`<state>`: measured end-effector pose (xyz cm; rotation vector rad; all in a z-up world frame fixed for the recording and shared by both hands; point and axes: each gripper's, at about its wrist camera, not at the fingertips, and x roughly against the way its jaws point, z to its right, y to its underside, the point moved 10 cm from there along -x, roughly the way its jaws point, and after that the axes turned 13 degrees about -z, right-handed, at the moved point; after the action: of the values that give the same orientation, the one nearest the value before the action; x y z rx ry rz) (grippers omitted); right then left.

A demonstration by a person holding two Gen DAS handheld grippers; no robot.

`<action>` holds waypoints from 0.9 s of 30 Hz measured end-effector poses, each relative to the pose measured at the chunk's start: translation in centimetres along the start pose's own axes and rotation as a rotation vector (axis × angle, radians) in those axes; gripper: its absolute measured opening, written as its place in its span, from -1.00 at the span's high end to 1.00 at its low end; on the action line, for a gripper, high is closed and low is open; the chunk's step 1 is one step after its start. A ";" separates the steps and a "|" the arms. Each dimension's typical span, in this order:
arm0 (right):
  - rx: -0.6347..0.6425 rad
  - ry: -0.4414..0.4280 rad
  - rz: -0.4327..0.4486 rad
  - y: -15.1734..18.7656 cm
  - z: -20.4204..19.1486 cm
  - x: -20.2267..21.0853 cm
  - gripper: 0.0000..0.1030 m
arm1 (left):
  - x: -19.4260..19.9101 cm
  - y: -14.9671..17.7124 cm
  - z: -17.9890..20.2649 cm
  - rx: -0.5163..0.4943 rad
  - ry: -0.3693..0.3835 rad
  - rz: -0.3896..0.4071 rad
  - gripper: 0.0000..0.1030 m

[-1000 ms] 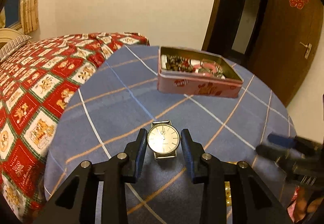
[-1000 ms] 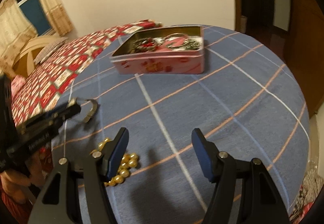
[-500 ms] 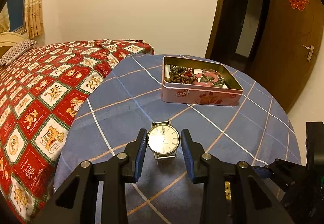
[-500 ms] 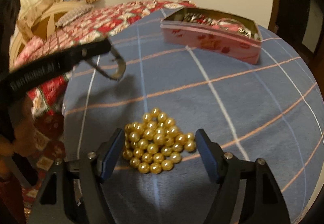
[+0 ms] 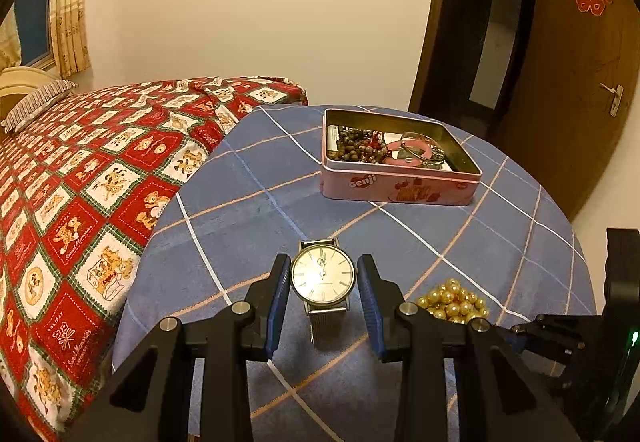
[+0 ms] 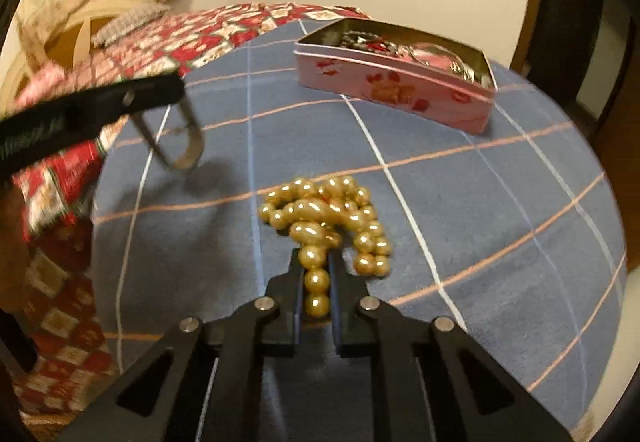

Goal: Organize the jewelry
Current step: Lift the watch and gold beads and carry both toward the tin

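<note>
My left gripper (image 5: 322,274) is shut on a silver wristwatch (image 5: 323,274) and holds it by the case above the blue plaid tablecloth (image 5: 256,202). In the right wrist view the watch strap (image 6: 182,146) hangs below the left gripper's finger. My right gripper (image 6: 316,262) is shut on a strand of gold beads (image 6: 328,218); most of the pile lies on the cloth. The beads also show in the left wrist view (image 5: 454,300). An open pink tin (image 5: 396,182) with dark beads and bangles stands further back; it also shows in the right wrist view (image 6: 396,82).
A bed with a red patterned cover (image 5: 80,170) lies against the table's left side. A wooden door (image 5: 572,74) stands at the right. The table's round edge (image 6: 612,250) curves close on the right.
My right gripper has closed from wide open onto the gold beads. My left gripper has risen a little with the watch, and its view has tilted upward.
</note>
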<state>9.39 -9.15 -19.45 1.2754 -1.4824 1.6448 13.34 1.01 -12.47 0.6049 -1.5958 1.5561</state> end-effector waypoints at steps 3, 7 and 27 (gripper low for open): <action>-0.033 -0.014 0.013 -0.1 0.5 0.3 0.74 | 0.0 0.0 0.0 0.005 0.000 0.000 0.33; -0.074 -0.046 0.075 -0.9 1.2 2.2 0.74 | 0.2 -0.1 0.0 0.009 0.003 0.005 0.33; -0.226 -0.086 0.249 -3.7 4.8 7.6 0.74 | 1.0 -1.3 3.8 -0.044 0.067 0.033 0.33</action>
<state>11.05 -14.29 -11.39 1.0840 -1.8850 1.5337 13.00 -2.69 -10.53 0.4996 -1.5922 1.5452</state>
